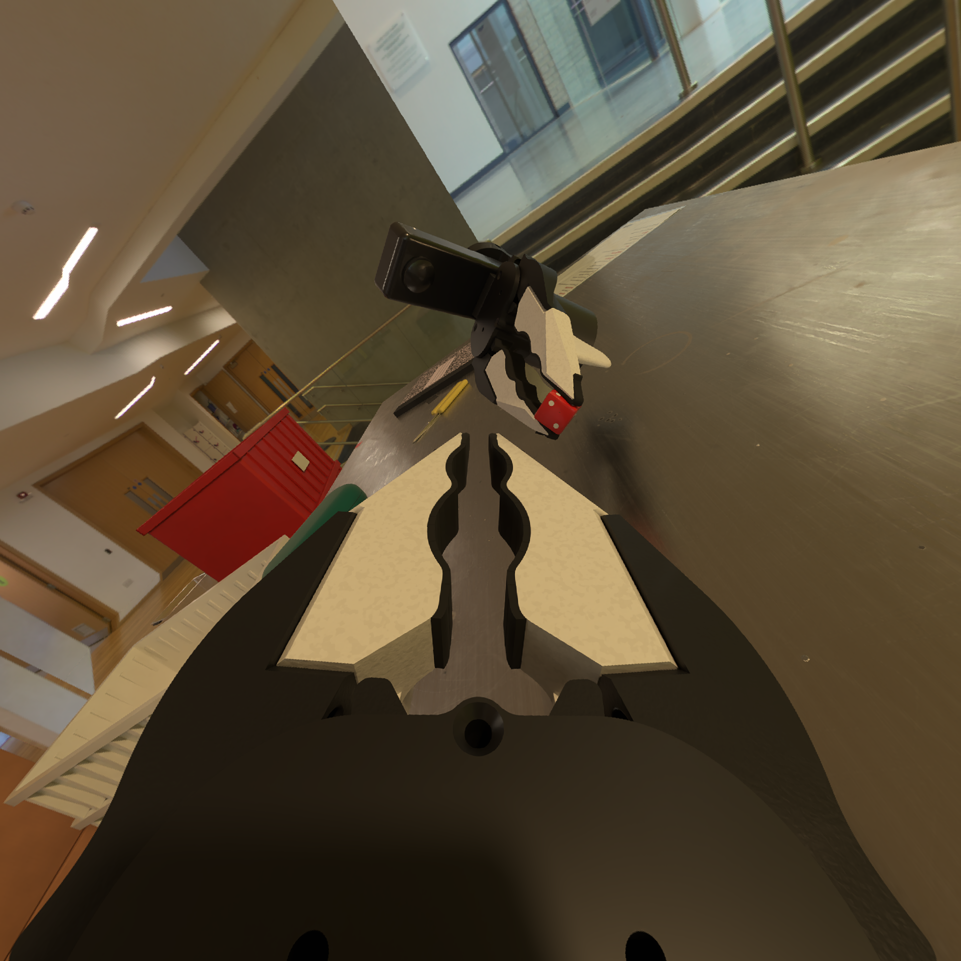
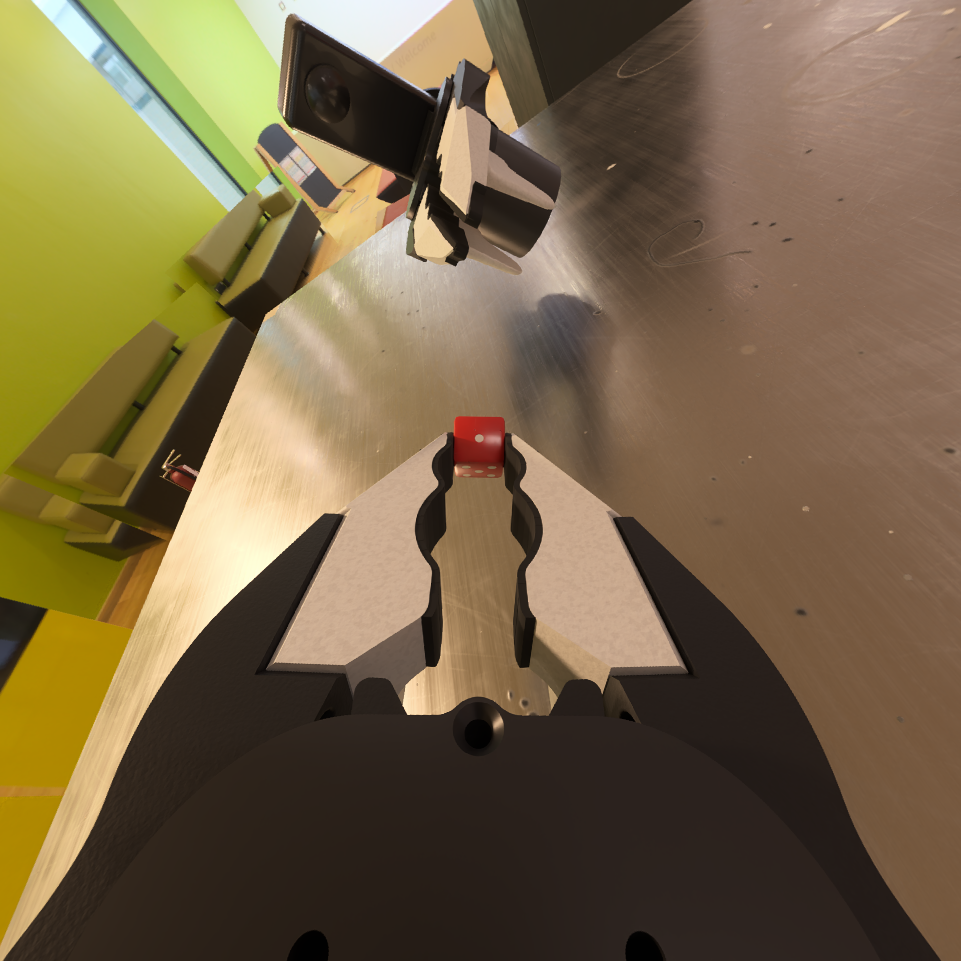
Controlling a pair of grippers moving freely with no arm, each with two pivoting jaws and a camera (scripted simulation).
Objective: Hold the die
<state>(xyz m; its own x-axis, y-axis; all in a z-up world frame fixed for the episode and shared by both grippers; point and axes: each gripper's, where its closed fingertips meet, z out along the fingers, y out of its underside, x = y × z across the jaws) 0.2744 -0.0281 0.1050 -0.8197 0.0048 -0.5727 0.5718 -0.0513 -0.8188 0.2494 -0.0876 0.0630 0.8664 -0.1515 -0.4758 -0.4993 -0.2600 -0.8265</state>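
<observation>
The red die with white pips [image 2: 478, 446] is pinched between the tips of my right gripper [image 2: 478, 442], which is shut on it. In the left wrist view the right gripper [image 1: 561, 416] holds the die [image 1: 555, 412] just above the grey metal table [image 1: 780, 416], with its shadow below. My left gripper [image 1: 478, 441] has its fingers drawn almost together with nothing between them. It points at the die from a short way off. It also shows in the right wrist view [image 2: 448, 257], hanging above the table beyond the die.
Near the table's far end lie a yellow screwdriver [image 1: 443, 404] and a dark flat board [image 1: 434, 382]. A red box [image 1: 244, 499], a green object [image 1: 333, 503] and a white slatted tray [image 1: 156, 676] sit to the left of my left gripper.
</observation>
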